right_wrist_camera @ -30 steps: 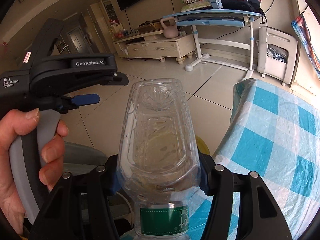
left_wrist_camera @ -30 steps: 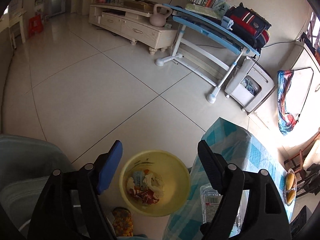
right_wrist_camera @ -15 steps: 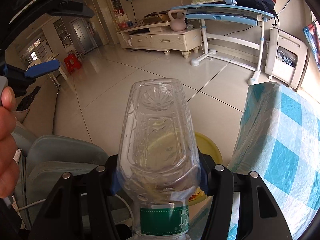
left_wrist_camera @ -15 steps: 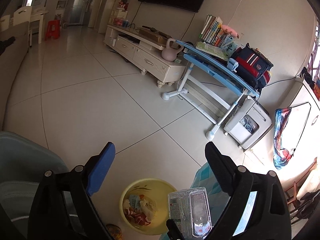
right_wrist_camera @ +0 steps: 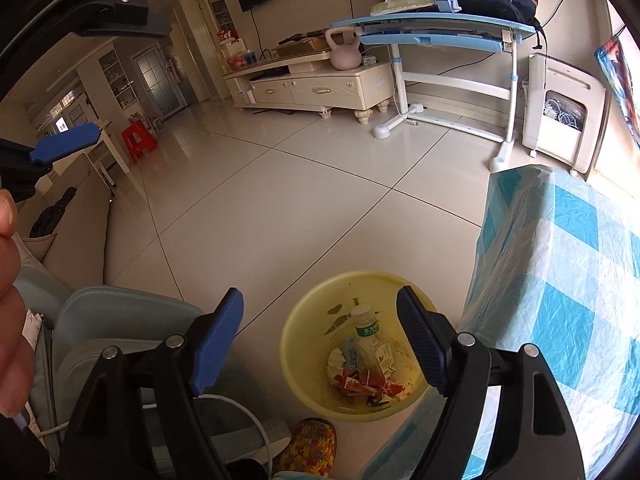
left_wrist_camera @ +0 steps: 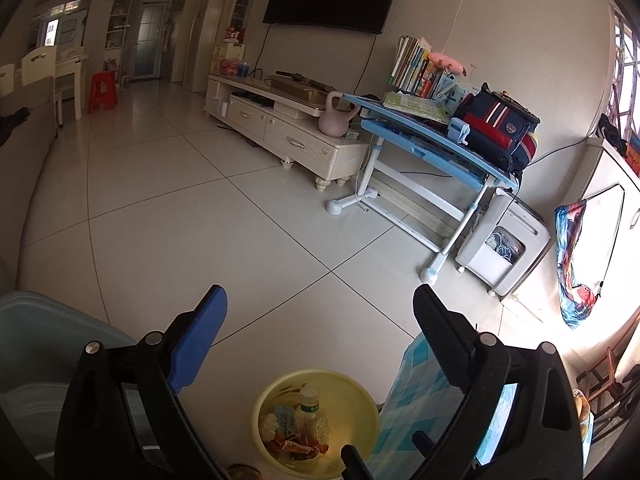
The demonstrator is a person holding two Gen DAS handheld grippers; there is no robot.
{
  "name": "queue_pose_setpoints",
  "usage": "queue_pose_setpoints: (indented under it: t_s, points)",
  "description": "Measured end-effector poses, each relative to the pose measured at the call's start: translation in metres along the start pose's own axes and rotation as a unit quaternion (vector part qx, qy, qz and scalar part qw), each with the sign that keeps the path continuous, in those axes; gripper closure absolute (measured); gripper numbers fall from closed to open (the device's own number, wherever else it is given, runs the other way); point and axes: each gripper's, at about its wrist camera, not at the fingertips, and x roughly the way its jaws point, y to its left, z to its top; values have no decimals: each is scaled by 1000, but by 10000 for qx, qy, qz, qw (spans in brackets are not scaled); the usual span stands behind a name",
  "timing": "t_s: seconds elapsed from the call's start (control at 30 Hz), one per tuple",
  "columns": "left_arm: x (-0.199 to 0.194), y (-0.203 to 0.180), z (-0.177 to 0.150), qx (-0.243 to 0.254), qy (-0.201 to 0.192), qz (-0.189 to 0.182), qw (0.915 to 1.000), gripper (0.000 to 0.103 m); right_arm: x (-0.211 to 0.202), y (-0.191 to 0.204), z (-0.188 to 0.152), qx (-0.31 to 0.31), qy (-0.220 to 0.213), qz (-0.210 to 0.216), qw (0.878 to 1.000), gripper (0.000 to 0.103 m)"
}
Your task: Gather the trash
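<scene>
Trash sits in the yellow basin (right_wrist_camera: 312, 384) on the tiled floor (right_wrist_camera: 280, 208), and you can see it in both wrist views. Going from the biggest thing down: the floor fills most of each picture. At your right is the counter (right_wrist_camera: 568, 264), covered with a blue and white checked cloth that hangs down just beside the basin. At your left is a pale blue-grey chair (right_wrist_camera: 112, 320), near the basin but apart from it. The basin stands between these two.

Your right gripper (right_wrist_camera: 320, 330) hangs above the basin with its jaws released and wide; nothing is between them. Your left gripper (left_wrist_camera: 320, 320) is also above the floor with its jaws released and holding nothing; in its view the basin (left_wrist_camera: 360, 412) lies low in the picture.

Inside the basin a clear plastic bottle (right_wrist_camera: 372, 344) with a green label and a white cap lies on the other trash, its cap pointing toward the far rim. Under it and beside it are red snack wrappers (right_wrist_camera: 360, 384) and some pale crumpled pieces, perhaps paper or plastic; the view is too small to be sure. Just beside the near rim of the basin a colourful knitted slipper (right_wrist_camera: 310, 444) rests on the floor.
</scene>
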Motion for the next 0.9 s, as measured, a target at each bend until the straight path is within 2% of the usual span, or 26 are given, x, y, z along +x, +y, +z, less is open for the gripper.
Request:
queue_pose_setpoints:
  t_s: [0.2, 0.4, 0.6, 0.9]
  points:
    - [-7, -15, -2, 289, -157, 40, 9995, 8, -22, -9, -3, 154, -234, -49, 9996, 21]
    - [-15, -35, -7, 601, -267, -33, 9978, 7, -54, -21, -9, 223, -512, -271, 9981, 16]
    - [-24, -61, -18, 1048, -354, -155, 9937, 7, -86, -39, -22, 267, -729, -696, 9946, 12]
    - [-42, -109, -42, 1778, -429, -427, 9822, 7, -124, -79, -49, 653, -835, -1311, 9857, 10]
